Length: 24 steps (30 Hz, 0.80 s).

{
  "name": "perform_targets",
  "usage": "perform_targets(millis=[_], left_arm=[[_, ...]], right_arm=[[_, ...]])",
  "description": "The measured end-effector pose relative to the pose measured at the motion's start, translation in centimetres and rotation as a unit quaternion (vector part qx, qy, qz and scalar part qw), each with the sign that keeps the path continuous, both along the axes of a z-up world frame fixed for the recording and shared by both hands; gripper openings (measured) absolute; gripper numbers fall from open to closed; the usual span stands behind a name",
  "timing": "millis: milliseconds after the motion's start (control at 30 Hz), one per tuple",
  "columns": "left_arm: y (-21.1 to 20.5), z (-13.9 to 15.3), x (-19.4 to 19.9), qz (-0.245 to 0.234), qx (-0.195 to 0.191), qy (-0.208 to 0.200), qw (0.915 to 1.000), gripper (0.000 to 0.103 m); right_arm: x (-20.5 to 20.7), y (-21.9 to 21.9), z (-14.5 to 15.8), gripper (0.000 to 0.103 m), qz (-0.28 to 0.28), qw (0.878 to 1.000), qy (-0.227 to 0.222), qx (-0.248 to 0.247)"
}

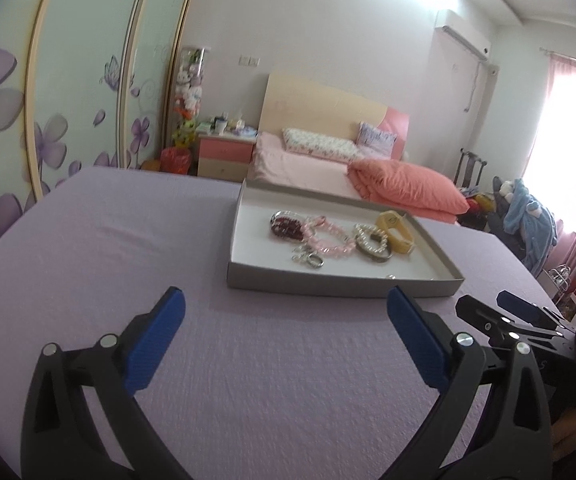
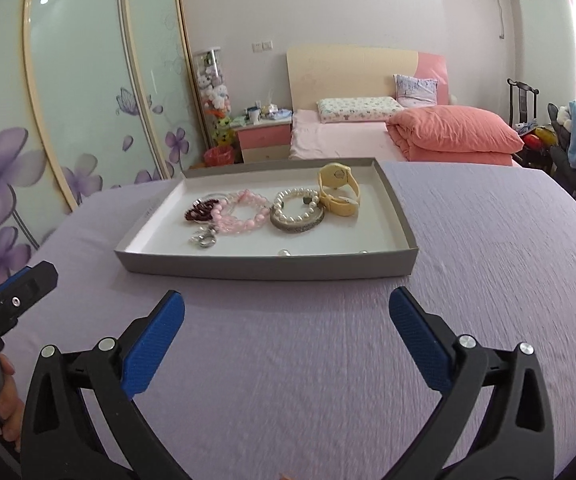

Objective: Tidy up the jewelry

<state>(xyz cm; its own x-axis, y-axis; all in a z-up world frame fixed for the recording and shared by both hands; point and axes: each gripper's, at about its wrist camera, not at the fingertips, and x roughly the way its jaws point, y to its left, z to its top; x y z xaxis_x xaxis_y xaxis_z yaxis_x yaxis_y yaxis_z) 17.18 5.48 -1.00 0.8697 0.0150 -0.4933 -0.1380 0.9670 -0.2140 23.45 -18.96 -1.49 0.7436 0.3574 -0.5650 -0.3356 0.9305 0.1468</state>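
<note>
A shallow grey tray [image 2: 264, 269] with a white inside sits on the lilac tablecloth. In it lie a dark red bead bracelet [image 2: 202, 210], a pink bead bracelet [image 2: 244, 216], a pearl bracelet [image 2: 295, 204] on a silver bangle [image 2: 296, 227], a yellow watch [image 2: 337, 188], a silver clasp [image 2: 204, 239] and loose pearls [image 2: 284, 253]. The tray also shows in the left wrist view [image 1: 339, 284]. My right gripper [image 2: 286, 304] is open and empty, just short of the tray's near wall. My left gripper [image 1: 286, 304] is open and empty, left of the tray's near corner.
The lilac tablecloth [image 2: 487, 280] covers the table around the tray. Behind it stand a bed with a coral duvet [image 2: 455, 128], a pink nightstand [image 2: 264, 140] and wardrobe doors with purple flowers [image 2: 48, 140]. My right gripper shows at the right edge of the left wrist view [image 1: 523, 312].
</note>
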Motion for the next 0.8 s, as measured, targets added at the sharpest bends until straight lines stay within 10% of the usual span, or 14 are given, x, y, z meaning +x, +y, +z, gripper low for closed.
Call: perform_targets(millis=[800], left_arm=[[-1.8, 1.1, -0.8, -0.029, 0.012, -0.034, 0.9989, 0.101]], right_arm=[[-2.5, -0.7, 1.4, 0.102, -0.008, 0.999, -0.042, 0.017]])
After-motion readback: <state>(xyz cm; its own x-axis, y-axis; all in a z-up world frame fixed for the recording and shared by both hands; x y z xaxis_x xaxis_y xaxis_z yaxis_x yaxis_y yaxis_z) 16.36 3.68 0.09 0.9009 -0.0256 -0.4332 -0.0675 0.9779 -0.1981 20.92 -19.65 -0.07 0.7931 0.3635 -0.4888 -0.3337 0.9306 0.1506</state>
